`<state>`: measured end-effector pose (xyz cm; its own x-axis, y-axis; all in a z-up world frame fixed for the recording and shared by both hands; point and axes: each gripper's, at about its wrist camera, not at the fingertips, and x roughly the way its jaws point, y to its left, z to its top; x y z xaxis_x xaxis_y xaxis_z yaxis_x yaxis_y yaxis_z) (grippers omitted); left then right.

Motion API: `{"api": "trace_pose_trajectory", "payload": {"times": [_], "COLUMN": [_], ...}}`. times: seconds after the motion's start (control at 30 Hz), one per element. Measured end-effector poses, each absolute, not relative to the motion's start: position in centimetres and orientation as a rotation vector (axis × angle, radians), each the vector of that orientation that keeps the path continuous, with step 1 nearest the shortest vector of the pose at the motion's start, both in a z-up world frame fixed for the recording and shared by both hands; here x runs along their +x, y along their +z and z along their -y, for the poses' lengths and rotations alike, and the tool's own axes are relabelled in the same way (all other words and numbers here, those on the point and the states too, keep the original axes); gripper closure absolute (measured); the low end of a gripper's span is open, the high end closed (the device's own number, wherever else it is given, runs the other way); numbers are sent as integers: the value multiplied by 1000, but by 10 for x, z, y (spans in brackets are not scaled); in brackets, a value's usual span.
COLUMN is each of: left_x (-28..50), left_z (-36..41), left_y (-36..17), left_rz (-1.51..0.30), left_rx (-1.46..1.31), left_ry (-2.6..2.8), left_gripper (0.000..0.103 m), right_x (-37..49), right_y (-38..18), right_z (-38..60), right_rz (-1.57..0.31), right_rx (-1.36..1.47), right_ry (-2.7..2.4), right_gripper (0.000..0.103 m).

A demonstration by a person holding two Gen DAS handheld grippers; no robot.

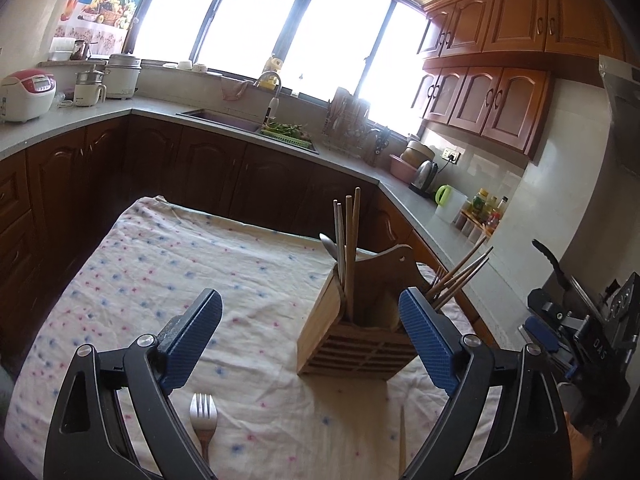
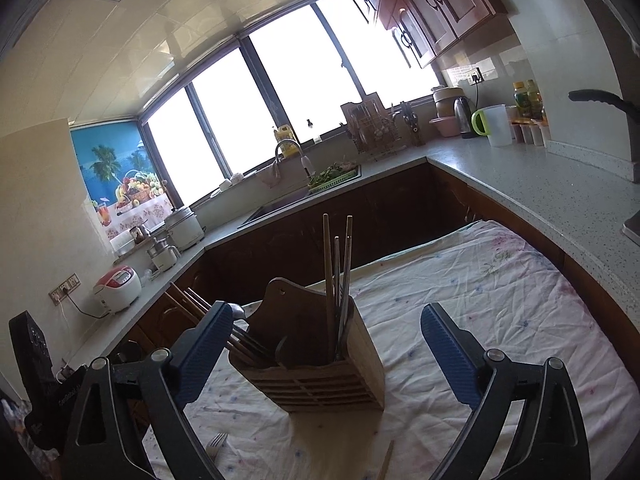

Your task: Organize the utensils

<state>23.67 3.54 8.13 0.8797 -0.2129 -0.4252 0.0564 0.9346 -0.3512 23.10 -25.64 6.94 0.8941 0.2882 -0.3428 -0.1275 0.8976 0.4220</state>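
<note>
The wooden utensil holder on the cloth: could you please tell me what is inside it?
The wooden utensil holder holds upright chopsticks, leaning chopsticks and a spoon. Their lower ends are hidden by its walls.

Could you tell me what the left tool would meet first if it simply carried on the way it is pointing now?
Most likely the wooden utensil holder. The left tool is open, its right finger overlapping the holder's side. Depth is unclear, so it might meet the spotted cloth first.
</note>
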Motion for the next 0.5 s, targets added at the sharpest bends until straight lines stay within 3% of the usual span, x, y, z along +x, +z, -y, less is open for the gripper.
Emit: {"api": "trace_pose_trajectory", "payload": {"times": [0.5], "left_x": [173], "left_z": [-41], "left_y": [36], "left_rz": [-568], "left_rx": [-375], "left_ry": [-142], "left_gripper": [11], "right_x": [176], "right_y": [23], "right_z": [258], "right_rz": [-503], "right_rx": [426], "right_ry": [227], "right_gripper": [6]}}
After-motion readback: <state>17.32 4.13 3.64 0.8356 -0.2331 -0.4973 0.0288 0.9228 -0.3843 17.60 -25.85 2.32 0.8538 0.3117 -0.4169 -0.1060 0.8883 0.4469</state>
